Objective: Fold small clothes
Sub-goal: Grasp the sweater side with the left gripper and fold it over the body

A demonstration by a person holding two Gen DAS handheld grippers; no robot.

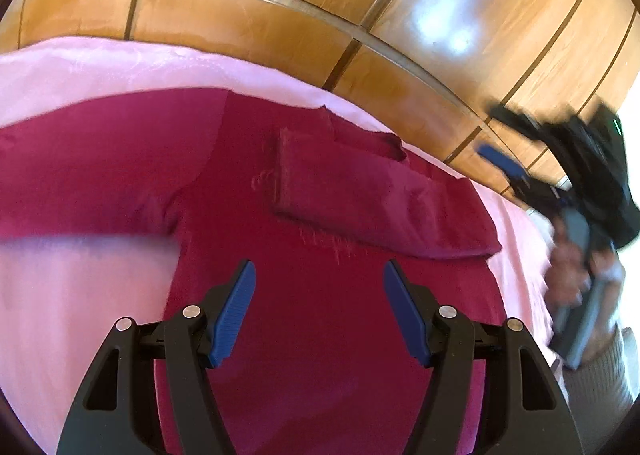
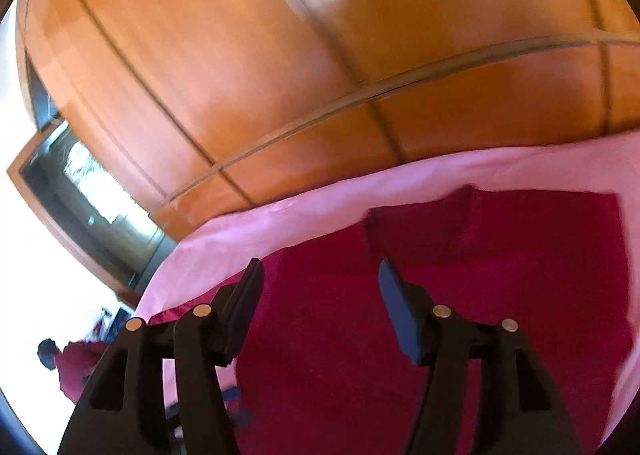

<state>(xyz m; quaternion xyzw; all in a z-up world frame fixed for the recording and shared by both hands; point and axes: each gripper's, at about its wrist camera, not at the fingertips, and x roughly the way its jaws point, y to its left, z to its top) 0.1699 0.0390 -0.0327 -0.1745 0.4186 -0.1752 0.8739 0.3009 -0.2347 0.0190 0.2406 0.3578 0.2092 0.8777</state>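
Note:
A dark red long-sleeved top (image 1: 320,327) lies flat on a pink sheet (image 1: 80,295). Its right sleeve (image 1: 372,199) is folded in across the chest; its left sleeve (image 1: 88,171) stretches out to the left. My left gripper (image 1: 319,275) is open and empty, held above the top's body. My right gripper (image 1: 516,167) shows blurred at the right of the left wrist view, held in a hand above the sheet's right edge. In the right wrist view the right gripper (image 2: 320,275) is open and empty above the top (image 2: 460,315).
A glossy wooden wardrobe (image 1: 280,15) stands behind the bed and fills the upper part of both views. The pink sheet's edge (image 2: 280,223) runs along it. A window (image 2: 80,191) and a person in a red top (image 2: 76,371) show at the left of the right wrist view.

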